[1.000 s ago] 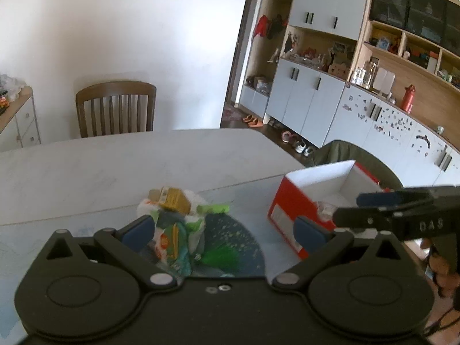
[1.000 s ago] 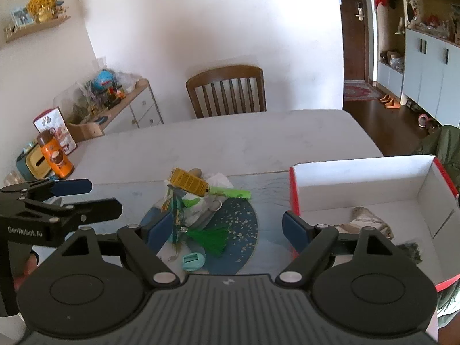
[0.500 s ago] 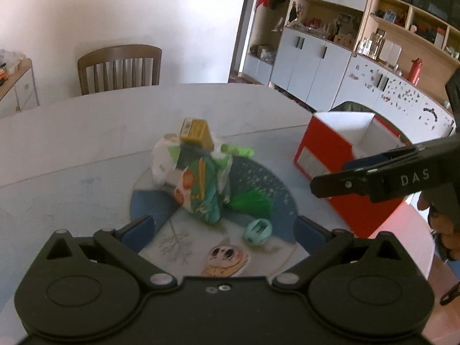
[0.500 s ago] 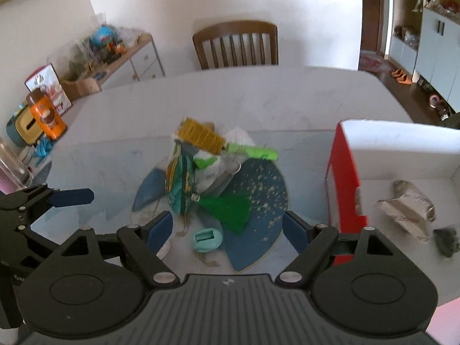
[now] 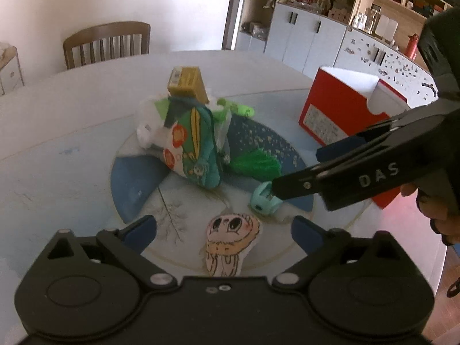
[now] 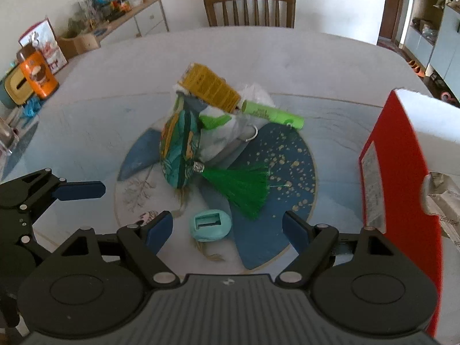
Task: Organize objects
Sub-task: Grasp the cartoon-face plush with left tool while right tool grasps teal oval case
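A pile sits on a round blue mat (image 6: pixel 287 158): a yellow box (image 6: pixel 210 87), a green tube (image 6: pixel 273 113), a green patterned pouch (image 6: pixel 179 149) with a green tassel (image 6: pixel 244 185), and a white plastic bag (image 5: pixel 149 126). A small teal round item (image 6: pixel 211 225) lies in front, between the fingers of my open right gripper (image 6: pixel 227 227). My left gripper (image 5: pixel 224 230) is open just above a cartoon figure cutout (image 5: pixel 230 244). In the left wrist view the right gripper (image 5: pixel 296 169) reaches over the teal item (image 5: pixel 263 201). A red shoebox (image 5: pixel 342 115) stands to the right.
The box (image 6: pixel 396 172) holds crumpled paper (image 6: pixel 442 198). A wooden chair (image 6: pixel 250 7) stands behind the table. An orange canister (image 6: pixel 37 76) and clutter sit at the left on a sideboard. Cabinets and shelves (image 5: pixel 316 40) line the right wall. A hand (image 5: pixel 437 215) holds the right gripper.
Both grippers have moved forward and tilted down over the pile. The right gripper now straddles the teal item, and the left one hangs over the cartoon cutout. Both stayed open.
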Demonstrator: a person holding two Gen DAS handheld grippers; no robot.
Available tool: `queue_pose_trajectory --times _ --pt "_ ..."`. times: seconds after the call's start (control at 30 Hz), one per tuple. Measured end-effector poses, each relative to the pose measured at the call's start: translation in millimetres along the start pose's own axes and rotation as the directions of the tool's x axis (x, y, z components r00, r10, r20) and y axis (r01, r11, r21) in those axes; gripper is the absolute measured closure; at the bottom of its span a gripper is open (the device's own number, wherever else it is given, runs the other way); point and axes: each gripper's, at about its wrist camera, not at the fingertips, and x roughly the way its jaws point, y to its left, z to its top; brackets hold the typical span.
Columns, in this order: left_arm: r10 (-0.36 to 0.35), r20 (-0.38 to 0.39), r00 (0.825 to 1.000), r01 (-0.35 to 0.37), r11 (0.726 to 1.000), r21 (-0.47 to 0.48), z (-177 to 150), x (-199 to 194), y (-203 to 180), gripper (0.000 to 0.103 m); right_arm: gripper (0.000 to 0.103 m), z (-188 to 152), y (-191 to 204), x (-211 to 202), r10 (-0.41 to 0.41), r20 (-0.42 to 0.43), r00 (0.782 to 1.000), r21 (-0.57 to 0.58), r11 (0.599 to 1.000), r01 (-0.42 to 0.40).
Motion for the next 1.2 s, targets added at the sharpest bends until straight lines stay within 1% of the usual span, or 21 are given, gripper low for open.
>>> queue_pose_trajectory --times 0.1,0.17,0.27,0.3,0.33,0.5,0.57,0.63,0.77,0.8,0.9,1.03,1.2 --pt "-0.006 -0.010 1.000 0.006 1.000 -0.010 -3 4 2 0.011 0.020 -1 1 9 0.011 -0.024 1.000 0.002 1.000 -0.011" --pt "-0.012 -0.018 1.000 0.011 1.000 -0.015 -4 6 2 0.016 0.020 -1 2 15 0.015 -0.032 0.999 -0.007 1.000 -0.015" --pt "-0.001 -0.025 1.000 0.001 1.000 -0.002 -5 7 1 0.020 0.021 -2 5 20 0.019 -0.041 0.999 -0.015 1.000 -0.019" --pt "-0.002 -0.031 1.000 0.002 1.000 0.001 -5 8 1 0.021 0.023 -2 5 21 0.023 -0.044 0.999 -0.017 1.000 -0.023" --pt "-0.004 -0.034 0.999 0.004 1.000 0.001 -6 8 1 0.025 0.025 -2 6 24 0.024 -0.050 0.998 -0.021 0.999 -0.025" --pt "-0.004 -0.046 0.999 0.004 1.000 0.001 -6 10 2 0.038 0.039 -2 9 29 0.043 -0.068 0.997 -0.028 0.999 -0.045" --pt "-0.008 -0.051 0.999 0.009 1.000 0.004 -6 10 2 0.046 0.042 -2 10 30 0.050 -0.073 0.996 -0.029 0.998 -0.053" --pt "-0.011 -0.056 0.998 0.011 1.000 0.004 -6 10 2 0.050 0.045 -1 11 31 0.052 -0.074 0.996 -0.030 0.998 -0.054" --pt "-0.020 -0.064 0.998 0.022 1.000 0.017 -6 11 -1 0.061 0.053 0 11 34 0.060 -0.082 0.995 -0.022 0.998 -0.062" --pt "-0.020 -0.065 0.998 0.022 1.000 0.021 -6 11 -1 0.062 0.058 -1 10 35 0.064 -0.084 0.994 -0.019 0.998 -0.066" --pt "-0.006 -0.064 0.998 0.007 1.000 0.024 -6 10 -2 0.065 0.064 -1 10 35 0.061 -0.083 0.995 -0.018 0.998 -0.063" --pt "-0.001 -0.065 0.998 0.002 1.000 0.014 -5 9 -1 0.067 0.065 -3 8 34 0.067 -0.081 0.994 -0.012 0.998 -0.068" --pt "-0.005 -0.049 0.999 0.005 1.000 -0.003 0 1 -1 0.067 0.065 -5 6 24 0.079 -0.056 0.995 -0.001 0.997 -0.080"
